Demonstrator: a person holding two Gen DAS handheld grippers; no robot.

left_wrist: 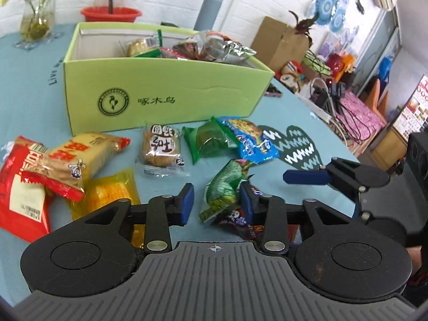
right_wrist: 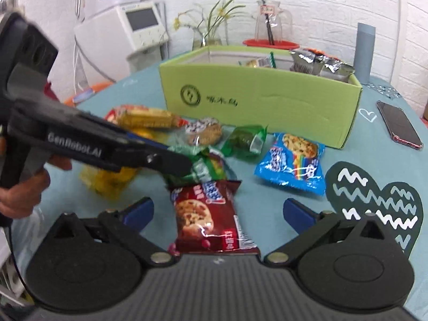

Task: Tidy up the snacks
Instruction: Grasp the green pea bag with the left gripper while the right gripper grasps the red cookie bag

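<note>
Snack packets between left hand-held gripper pads.

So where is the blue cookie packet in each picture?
Left wrist view: the blue cookie packet lies right of centre on the tablecloth, in front of the green box's right end.
Right wrist view: the blue cookie packet lies right of centre, in front of the green box.
Shared landmark: the dark heart print, just right of it.

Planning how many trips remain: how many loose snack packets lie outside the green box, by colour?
Green packets: 2
Yellow packets: 2
Red packet: 1
Blue packet: 1
Maroon cookie packet: 1
Clear cake packet: 1
Total: 8
</note>
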